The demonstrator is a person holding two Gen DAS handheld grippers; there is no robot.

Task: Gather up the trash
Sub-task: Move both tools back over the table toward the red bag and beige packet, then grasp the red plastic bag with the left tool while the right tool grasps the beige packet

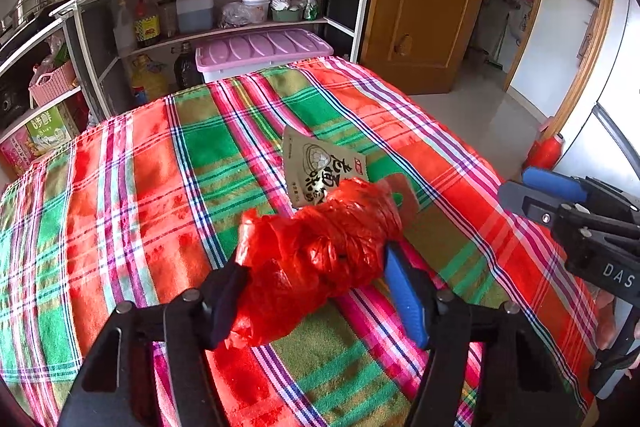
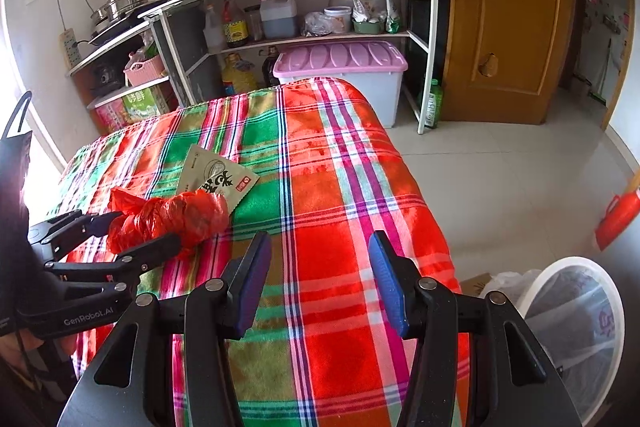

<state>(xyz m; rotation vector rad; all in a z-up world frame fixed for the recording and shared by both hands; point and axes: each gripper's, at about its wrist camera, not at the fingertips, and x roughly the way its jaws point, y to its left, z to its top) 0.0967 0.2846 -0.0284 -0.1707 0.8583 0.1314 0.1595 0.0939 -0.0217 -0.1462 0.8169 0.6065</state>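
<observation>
Left claw (image 1: 316,279) closing around red bag (image 1: 320,239), pads barely touching. Squeeze mid-bundle, lift clear of packet (image 1: 316,167) behind. Right claw (image 2: 316,279) spread, empty; bin (image 2: 576,331) beside bag's desk.

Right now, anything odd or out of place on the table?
Two bits of litter on the plaid tablecloth: a crumpled red plastic bag between the left gripper fingers, overlapping a torn-looking food packet. Nothing spilled.
</observation>
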